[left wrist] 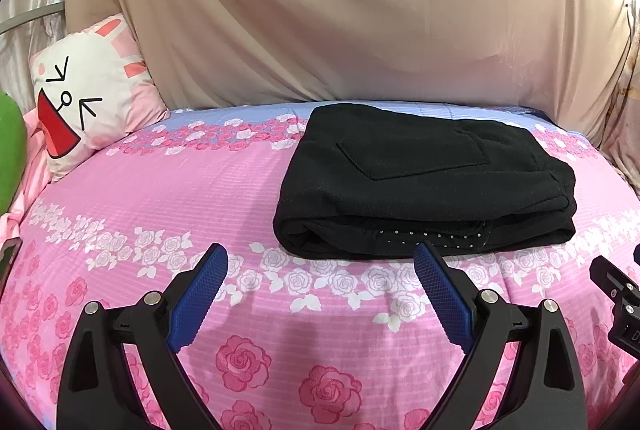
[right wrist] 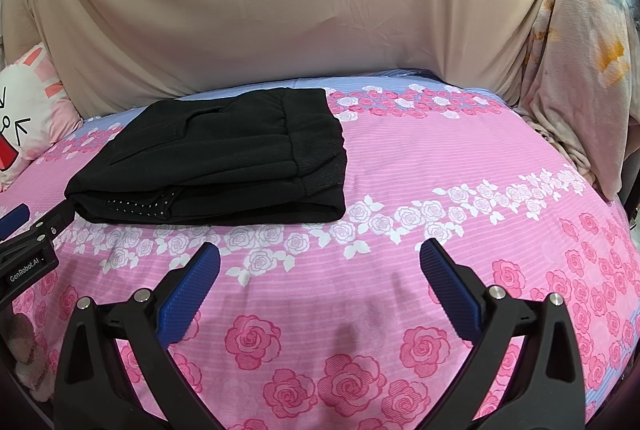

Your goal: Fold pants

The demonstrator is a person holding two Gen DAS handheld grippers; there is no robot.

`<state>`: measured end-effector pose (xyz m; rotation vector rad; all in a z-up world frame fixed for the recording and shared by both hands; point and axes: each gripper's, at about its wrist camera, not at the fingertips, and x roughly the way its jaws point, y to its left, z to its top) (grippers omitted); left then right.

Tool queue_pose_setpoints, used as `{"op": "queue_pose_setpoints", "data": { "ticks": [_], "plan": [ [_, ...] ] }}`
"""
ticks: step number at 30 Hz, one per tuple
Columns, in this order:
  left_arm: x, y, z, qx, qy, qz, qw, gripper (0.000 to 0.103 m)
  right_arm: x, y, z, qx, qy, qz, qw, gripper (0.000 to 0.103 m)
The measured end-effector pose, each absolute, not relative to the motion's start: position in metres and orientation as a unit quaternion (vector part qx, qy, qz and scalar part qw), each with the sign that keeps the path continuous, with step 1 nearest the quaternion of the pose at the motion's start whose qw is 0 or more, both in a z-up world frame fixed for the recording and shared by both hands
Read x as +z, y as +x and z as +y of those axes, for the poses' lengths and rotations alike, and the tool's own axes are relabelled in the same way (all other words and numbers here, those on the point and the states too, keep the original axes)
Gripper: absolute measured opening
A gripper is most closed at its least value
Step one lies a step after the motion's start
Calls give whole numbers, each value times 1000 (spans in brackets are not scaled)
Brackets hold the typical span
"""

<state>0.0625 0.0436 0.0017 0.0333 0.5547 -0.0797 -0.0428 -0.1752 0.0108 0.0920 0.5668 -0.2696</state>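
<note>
Bed point(left wrist: 168, 197): pink rose-print sheet, blue-lilac band along far edge, white rose stripes across. Black pants point(left wrist: 424, 181) lie folded into compact stack toward far side, back pocket up, waistband at right end. Rabbit-print pillow point(left wrist: 92, 97) propped at far-left corner, well apart from pants.

Left gripper point(left wrist: 320, 258), right gripper point(right wrist: 320, 256): both spread wide, empty.
</note>
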Motion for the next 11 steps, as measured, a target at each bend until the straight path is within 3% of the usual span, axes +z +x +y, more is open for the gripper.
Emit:
{"op": "queue_pose_setpoints", "data": {
  "ticks": [11],
  "plan": [
    [2, 62, 36, -29, 33, 270, 962, 91, 11, -42, -177, -132, 45, 279, 950, 98]
  ]
}}
